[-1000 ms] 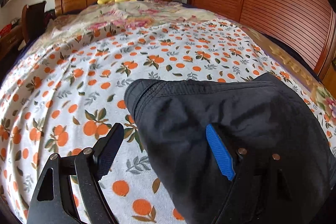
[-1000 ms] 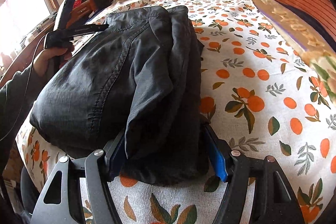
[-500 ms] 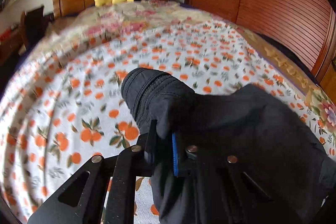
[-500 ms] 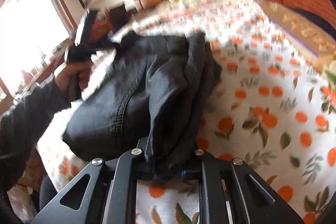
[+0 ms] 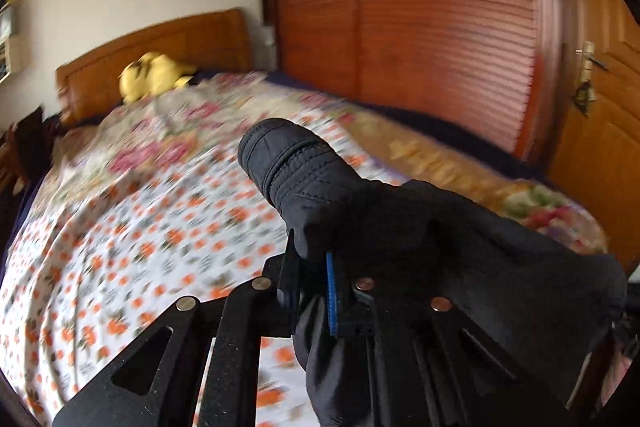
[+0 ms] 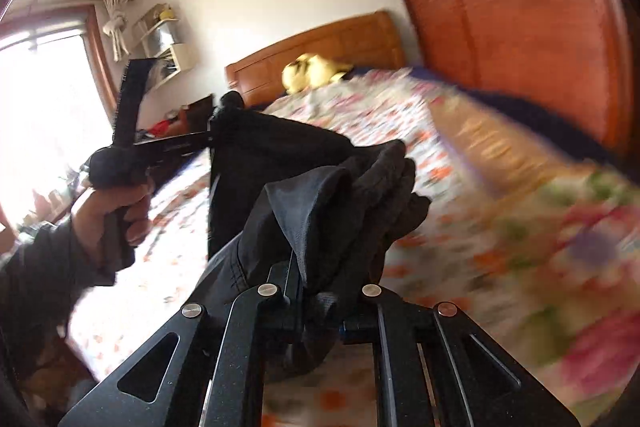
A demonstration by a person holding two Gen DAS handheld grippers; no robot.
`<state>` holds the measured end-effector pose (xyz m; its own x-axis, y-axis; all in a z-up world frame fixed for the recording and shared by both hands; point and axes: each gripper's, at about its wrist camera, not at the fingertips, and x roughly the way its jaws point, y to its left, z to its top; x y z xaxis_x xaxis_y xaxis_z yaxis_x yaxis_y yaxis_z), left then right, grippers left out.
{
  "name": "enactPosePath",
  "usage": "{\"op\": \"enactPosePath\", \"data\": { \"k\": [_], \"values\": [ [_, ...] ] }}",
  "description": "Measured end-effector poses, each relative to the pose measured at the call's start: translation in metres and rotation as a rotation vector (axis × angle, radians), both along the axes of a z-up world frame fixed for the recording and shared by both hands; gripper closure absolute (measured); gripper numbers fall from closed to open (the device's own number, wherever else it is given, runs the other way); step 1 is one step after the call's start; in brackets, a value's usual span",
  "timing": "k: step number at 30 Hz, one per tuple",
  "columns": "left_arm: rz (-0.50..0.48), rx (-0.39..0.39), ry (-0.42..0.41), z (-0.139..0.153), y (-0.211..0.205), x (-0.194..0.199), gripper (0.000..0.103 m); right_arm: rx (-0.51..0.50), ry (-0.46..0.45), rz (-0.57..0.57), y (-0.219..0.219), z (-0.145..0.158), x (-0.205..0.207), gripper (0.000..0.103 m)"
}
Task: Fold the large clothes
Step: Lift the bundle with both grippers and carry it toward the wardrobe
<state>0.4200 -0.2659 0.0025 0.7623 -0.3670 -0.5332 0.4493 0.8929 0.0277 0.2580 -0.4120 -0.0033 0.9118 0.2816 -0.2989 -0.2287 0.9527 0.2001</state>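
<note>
A black garment [image 5: 420, 239] hangs lifted above the bed [image 5: 120, 227], stretched between both grippers. My left gripper [image 5: 312, 291] is shut on one stitched end of it, which sticks up past the fingers. My right gripper [image 6: 320, 307] is shut on a bunched edge of the garment [image 6: 328, 195]. In the right wrist view the left gripper [image 6: 208, 139] shows at the left, held in a hand, with the cloth hanging from it.
The bed has an orange-fruit sheet and a floral quilt [image 5: 168, 131] toward the headboard [image 5: 160, 51]. A yellow plush toy [image 5: 152, 75] lies there. A slatted wooden wardrobe [image 5: 420, 7] and a door [image 5: 600, 131] stand on the right. A window [image 6: 40, 107] is at the left.
Both grippers closed on the garment and raised it off the bed. The cameras now tilt up and the bed looks blurred from the motion.
</note>
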Motion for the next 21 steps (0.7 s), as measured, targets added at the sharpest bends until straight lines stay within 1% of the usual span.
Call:
{"op": "enactPosePath", "data": {
  "k": [2, 6, 7, 9, 12, 16, 19, 21],
  "values": [
    [-0.046, -0.017, -0.017, 0.010, -0.030, -0.004, 0.092, -0.039, 0.000, -0.048, -0.034, 0.008, -0.013, 0.092],
    [-0.156, -0.049, -0.015, 0.028, -0.102, -0.004, 0.092, -0.103, -0.013, -0.177, -0.099, 0.023, -0.044, 0.092],
    [-0.174, -0.051, -0.019, 0.030, -0.114, -0.006, 0.092, -0.118, -0.015, -0.217, -0.116, 0.025, -0.053, 0.092],
    [-0.230, -0.058, -0.024, 0.033, -0.152, -0.013, 0.092, -0.132, -0.011, -0.282, -0.144, 0.027, -0.066, 0.092],
    [-0.294, -0.062, -0.004, 0.029, -0.194, -0.016, 0.092, -0.140, 0.011, -0.381, -0.185, 0.024, -0.085, 0.093],
    [-0.353, -0.033, 0.041, 0.014, -0.234, -0.023, 0.092, -0.139, 0.074, -0.462, -0.211, 0.006, -0.103, 0.093],
    [-0.367, -0.007, 0.037, 0.007, -0.251, -0.028, 0.092, -0.161, 0.118, -0.482, -0.218, -0.009, -0.108, 0.092],
    [-0.359, 0.023, 0.031, 0.005, -0.256, -0.028, 0.092, -0.161, 0.149, -0.499, -0.226, -0.017, -0.107, 0.091]
  ]
}}
